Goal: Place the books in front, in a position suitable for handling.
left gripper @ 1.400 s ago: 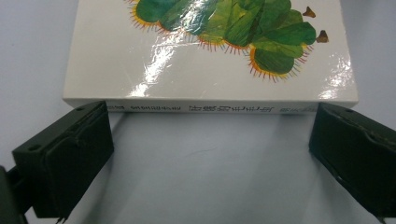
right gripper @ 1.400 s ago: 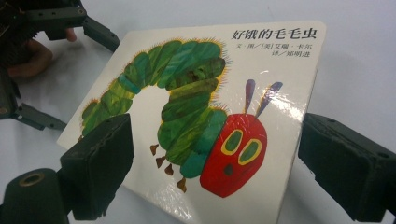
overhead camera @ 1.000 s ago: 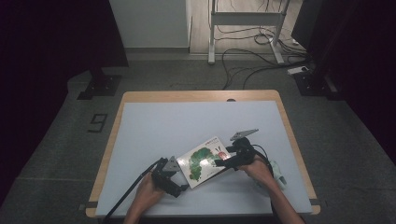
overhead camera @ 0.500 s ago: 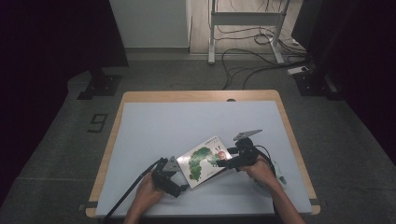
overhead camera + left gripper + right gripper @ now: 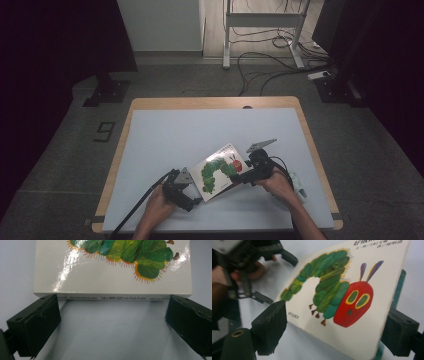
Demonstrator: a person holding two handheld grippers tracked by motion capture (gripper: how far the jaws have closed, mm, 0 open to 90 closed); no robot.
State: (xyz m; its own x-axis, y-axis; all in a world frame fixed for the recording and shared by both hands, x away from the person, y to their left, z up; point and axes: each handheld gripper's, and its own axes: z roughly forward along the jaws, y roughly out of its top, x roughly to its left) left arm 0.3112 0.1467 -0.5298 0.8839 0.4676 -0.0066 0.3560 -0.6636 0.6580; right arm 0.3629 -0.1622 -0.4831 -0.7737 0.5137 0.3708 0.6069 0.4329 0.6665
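While the board book (image 5: 223,171) is lying near the front middle of the desk (image 5: 165,135), its glossy caterpillar cover is catching glare, so it is looking slick, stiff and fairly light, thick enough to take by an edge. In the right gripper view its near corner seems to be tilting up off the surface. The right gripper (image 5: 243,177) is reaching over that right-hand edge with its fingers (image 5: 270,326) spread wide on either side of the cover, gripping nothing that I can tell. The left gripper (image 5: 192,200) is resting just short of the spine, its fingers (image 5: 37,323) parted about as wide as the book and holding nothing. Beyond the book, pale desk is lying bare toward the far and left edges, giving plenty of room for sliding or turning it.
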